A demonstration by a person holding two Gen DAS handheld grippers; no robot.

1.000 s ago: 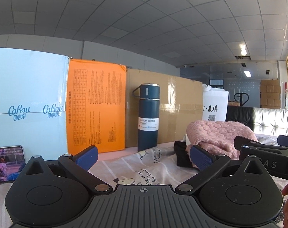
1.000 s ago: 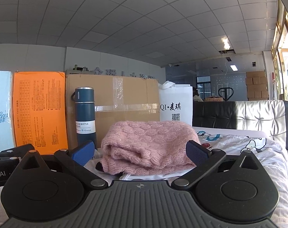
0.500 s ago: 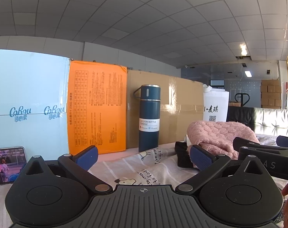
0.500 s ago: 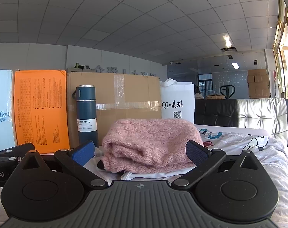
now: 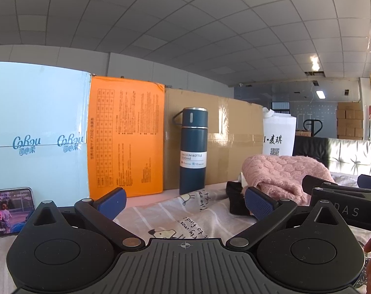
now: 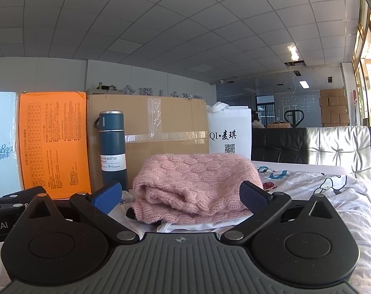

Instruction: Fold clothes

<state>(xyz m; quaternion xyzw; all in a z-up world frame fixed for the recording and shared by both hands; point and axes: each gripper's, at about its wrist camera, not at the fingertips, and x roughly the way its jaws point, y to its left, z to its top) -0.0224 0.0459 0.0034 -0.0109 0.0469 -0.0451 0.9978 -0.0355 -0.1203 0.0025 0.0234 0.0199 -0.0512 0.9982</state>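
A folded pink knit sweater (image 6: 197, 186) lies on top of a white garment (image 6: 205, 225) and a black one (image 5: 234, 201) on the printed bedsheet (image 5: 185, 220). My right gripper (image 6: 180, 196) is open, level with the sweater and just short of it, nothing between its blue pads. My left gripper (image 5: 185, 201) is open over bare sheet, left of the pile; the pink sweater (image 5: 281, 174) sits beyond its right finger. The right gripper's black body (image 5: 342, 201) shows at the right of the left wrist view.
A blue vacuum bottle (image 5: 193, 150) stands at the back before a cardboard box (image 5: 232, 142). An orange box (image 5: 125, 137), a pale blue box (image 5: 36, 132) and a white bag (image 6: 230, 129) line the rear. A phone (image 5: 9, 210) leans at left. A padded headboard (image 6: 315, 147) is at right.
Both views have dropped very slightly, so the boxes and bottle sit a little lower in frame. Both grippers stay open; the clothes have not moved.
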